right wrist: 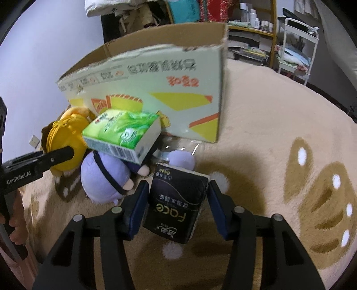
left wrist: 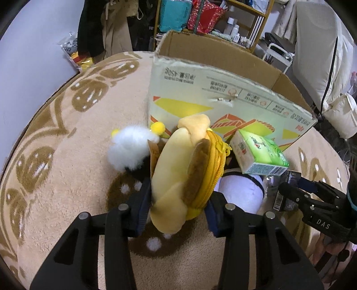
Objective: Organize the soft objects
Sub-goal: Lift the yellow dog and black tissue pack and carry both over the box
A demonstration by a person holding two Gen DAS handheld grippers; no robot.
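Observation:
My left gripper (left wrist: 178,196) is shut on a yellow plush pouch (left wrist: 185,169) with a zipper, held in front of the open cardboard box (left wrist: 223,96). My right gripper (right wrist: 176,191) is shut on a black tissue pack (right wrist: 176,203), close above the rug. A green tissue pack (right wrist: 122,136) lies tilted on a lilac plush toy (right wrist: 102,180); both show in the left wrist view too, the pack (left wrist: 258,154) and the toy (left wrist: 241,189). A white and black fluffy toy (left wrist: 131,151) lies left of the pouch. The pouch also shows in the right wrist view (right wrist: 67,136).
A beige rug (right wrist: 267,125) with brown patterns covers the floor. Shelves with bottles and fabric (left wrist: 212,20) stand behind the box. A white cart (right wrist: 296,44) stands at the back right. A white wall (left wrist: 26,55) is at the left.

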